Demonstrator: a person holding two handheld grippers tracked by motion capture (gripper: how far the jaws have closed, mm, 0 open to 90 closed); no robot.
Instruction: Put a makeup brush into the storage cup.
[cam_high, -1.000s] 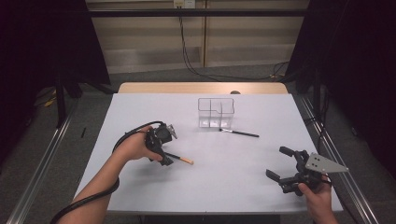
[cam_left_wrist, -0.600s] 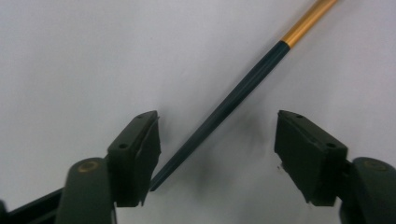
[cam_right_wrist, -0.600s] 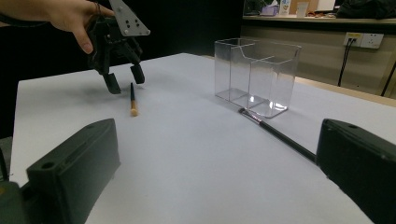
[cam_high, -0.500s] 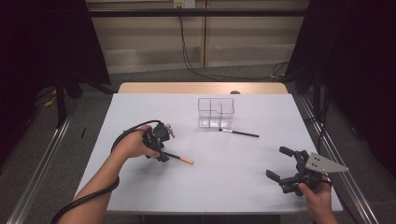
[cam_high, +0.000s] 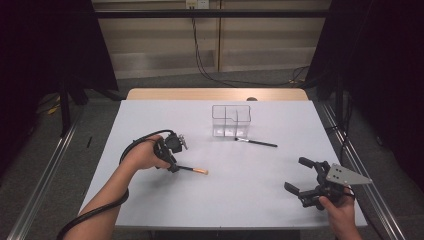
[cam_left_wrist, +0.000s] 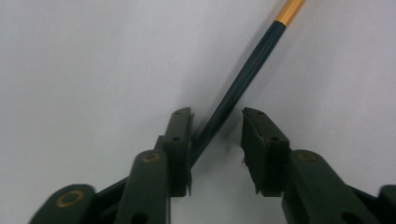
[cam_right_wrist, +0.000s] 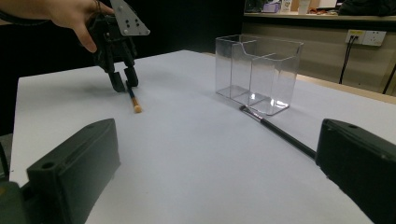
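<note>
White bench carries all. Clear plastic compartment box stands toward far edge; thin black brush lies just beside it. Right hand-held gripper hovers near right edge, jaws wide apart, empty. Left hand-held gripper points down, jaws just closing around dark brush with orange tip lying flat mid-bench; one pad touches handle, other stands off.
</note>
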